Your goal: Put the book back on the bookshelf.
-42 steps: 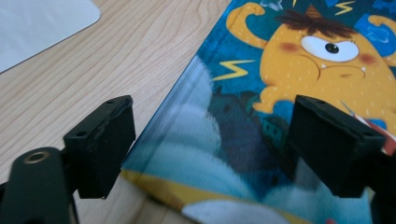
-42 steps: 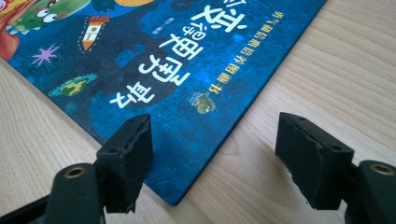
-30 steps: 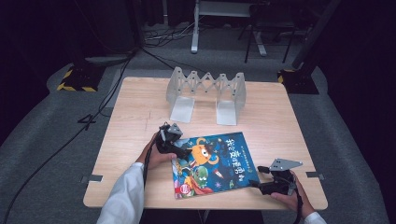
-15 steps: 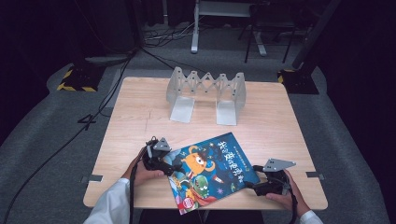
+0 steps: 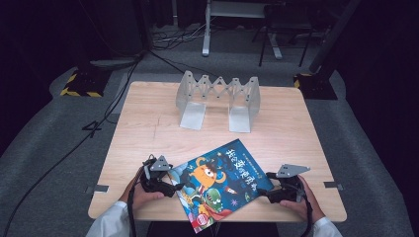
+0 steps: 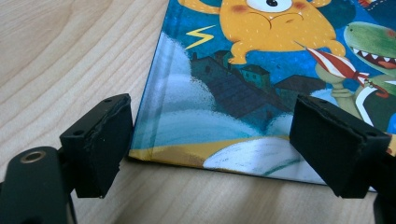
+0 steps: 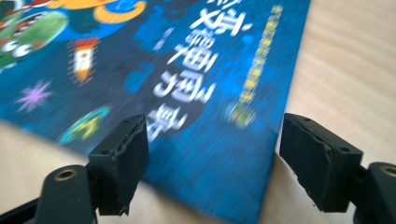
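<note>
A picture book (image 5: pixel 217 182) with a blue cover and an orange monster lies flat and askew on the wooden table (image 5: pixel 143 128); its near corner sticks out past the front edge. My left gripper (image 5: pixel 174 186) is open at the book's left corner. In the left gripper view the book (image 6: pixel 261 70) lies flat on the wood beyond that gripper (image 6: pixel 210 144), its spine corner between the wide jaws. My right gripper (image 5: pixel 263 192) is open at the right corner. In the right gripper view the book (image 7: pixel 187 70) reaches in between that gripper's (image 7: pixel 212 154) spread jaws.
A grey folding zigzag rack (image 5: pixel 218 98) stands at the back middle of the table. Bare wood lies between the rack and the book. Cables and stand legs are on the floor beyond the table.
The book has slid toward the front edge and turned a little. My left gripper has moved back and left with it to its left corner. The right gripper has barely shifted.
</note>
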`<state>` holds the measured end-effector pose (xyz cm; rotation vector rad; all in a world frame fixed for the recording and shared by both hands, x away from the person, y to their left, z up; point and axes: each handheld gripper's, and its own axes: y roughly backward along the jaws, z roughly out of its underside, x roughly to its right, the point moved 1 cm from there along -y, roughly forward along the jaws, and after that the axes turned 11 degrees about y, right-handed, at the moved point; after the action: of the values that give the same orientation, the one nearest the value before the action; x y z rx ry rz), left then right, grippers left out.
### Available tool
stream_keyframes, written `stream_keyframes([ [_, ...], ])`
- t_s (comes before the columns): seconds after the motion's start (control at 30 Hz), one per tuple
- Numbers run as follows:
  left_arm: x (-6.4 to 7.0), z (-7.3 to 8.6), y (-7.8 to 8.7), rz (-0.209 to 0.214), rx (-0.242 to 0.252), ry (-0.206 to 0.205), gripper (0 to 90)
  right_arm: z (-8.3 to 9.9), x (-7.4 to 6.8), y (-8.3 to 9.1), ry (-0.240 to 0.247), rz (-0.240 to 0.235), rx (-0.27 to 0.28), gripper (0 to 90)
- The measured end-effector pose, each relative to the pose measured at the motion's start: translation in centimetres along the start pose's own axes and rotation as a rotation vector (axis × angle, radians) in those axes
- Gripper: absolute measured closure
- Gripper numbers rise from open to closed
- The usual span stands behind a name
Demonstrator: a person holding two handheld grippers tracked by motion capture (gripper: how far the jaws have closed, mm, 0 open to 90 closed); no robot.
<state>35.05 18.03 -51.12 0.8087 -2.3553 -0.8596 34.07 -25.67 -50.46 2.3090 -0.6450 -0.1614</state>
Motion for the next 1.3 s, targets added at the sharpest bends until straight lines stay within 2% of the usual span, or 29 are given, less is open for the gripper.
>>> stream_keyframes([
  [0.07, 0.2, 0.2, 0.2, -0.009, 0.002, 0.011, 14.4, 0.6, -0.4, 0.4, -0.007, -0.007, 0.007, 22.5],
  [0.17, 0.3, 0.5, 0.4, -0.012, 0.003, 0.007, 14.4, 0.9, -0.9, 0.6, 0.047, 0.016, -0.02, 22.9],
  [0.27, 0.3, 0.8, 0.7, -0.002, -0.001, 0.001, 14.5, 0.3, -0.6, 0.0, 0.017, 0.01, -0.026, 17.3],
  [0.4, 0.4, 1.4, 1.2, 0.008, -0.004, -0.005, 14.6, -0.9, 0.5, -1.1, -0.013, 0.015, -0.047, 17.1],
  [0.43, 0.5, 1.6, 1.3, 0.009, -0.006, -0.016, 14.6, -1.1, 0.9, -1.5, -0.027, 0.031, -0.043, 17.6],
  [0.5, 0.7, 1.8, 1.5, 0.013, -0.004, -0.008, 14.6, -1.6, 1.5, -2.0, -0.042, 0.054, -0.041, 19.0],
  [0.73, 1.3, 2.4, 1.8, 0.013, -0.003, -0.011, 14.6, -3.4, 2.9, -4.3, -0.056, 0.165, -0.08, 19.2],
  [0.9, 1.6, 2.7, 2.0, 0.012, -0.002, -0.005, 14.9, -3.8, 3.2, -5.0, -0.08, 0.195, -0.06, 22.7],
  [0.97, 1.8, 2.8, 2.1, 0.005, -0.003, 0.0, 15.0, -4.0, 2.9, -5.0, -0.083, 0.202, -0.059, 28.3],
  [1.03, 2.1, 3.0, 2.1, 0.007, -0.002, -0.005, 15.0, -4.0, 2.2, -4.8, -0.062, 0.176, -0.063, 28.0],
  [1.13, 2.5, 3.2, 2.3, 0.011, -0.008, -0.011, 15.0, -3.9, 0.0, -4.3, 0.01, 0.1, -0.07, 27.5],
  [1.2, 2.8, 3.4, 2.3, 0.017, -0.011, -0.015, 15.1, -3.8, -1.0, -4.1, 0.035, 0.079, -0.066, 27.3],
  [1.3, 3.3, 3.5, 2.3, 0.026, -0.016, -0.016, 15.5, -3.8, -1.9, -3.9, 0.048, 0.068, -0.076, 27.0],
])
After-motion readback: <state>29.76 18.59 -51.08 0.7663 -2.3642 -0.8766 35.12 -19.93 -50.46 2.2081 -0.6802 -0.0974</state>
